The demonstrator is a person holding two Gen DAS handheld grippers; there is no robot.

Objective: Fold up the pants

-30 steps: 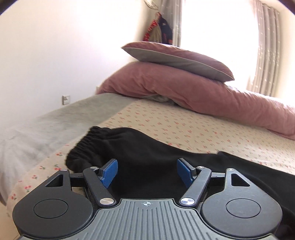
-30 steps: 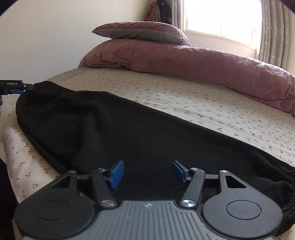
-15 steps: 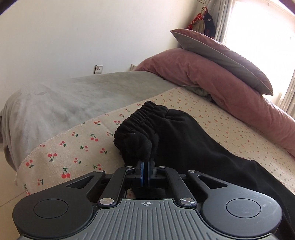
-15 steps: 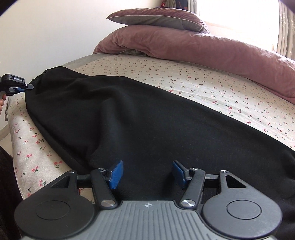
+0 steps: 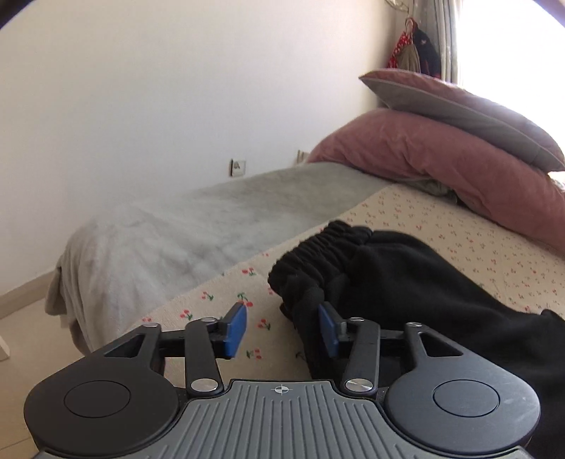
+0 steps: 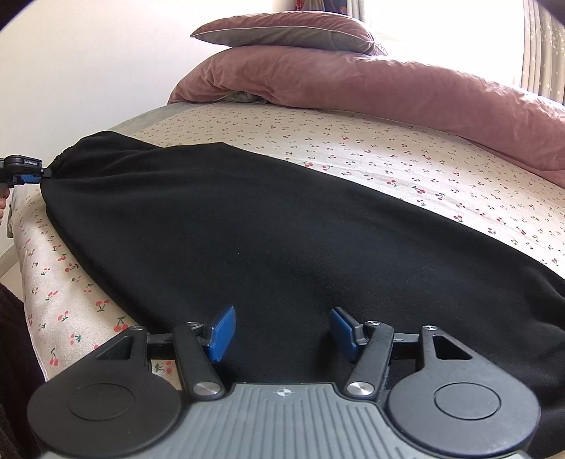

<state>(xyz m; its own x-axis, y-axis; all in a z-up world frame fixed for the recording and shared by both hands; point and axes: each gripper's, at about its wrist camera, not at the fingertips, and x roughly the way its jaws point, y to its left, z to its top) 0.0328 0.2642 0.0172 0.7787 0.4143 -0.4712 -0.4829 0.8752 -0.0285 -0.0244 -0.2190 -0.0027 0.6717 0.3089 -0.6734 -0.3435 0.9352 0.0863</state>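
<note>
Cherry-print bed [image 6: 406, 169] has the black pants [image 6: 282, 229] laid flat along its near edge, ready for folding. Left hand-held gripper [image 5: 280, 330] sits spread at the waistband [image 5: 317, 247]; right hand-held gripper [image 6: 280, 332] is spread over the leg.

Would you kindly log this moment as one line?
left claw: open at waistband | right claw: open over pants | bed: pants flat

Pants [image 6: 282, 229] flat across bed [image 6: 406, 166]; pillow [image 6: 293, 31] on duvet [image 6: 388, 84] behind.
</note>
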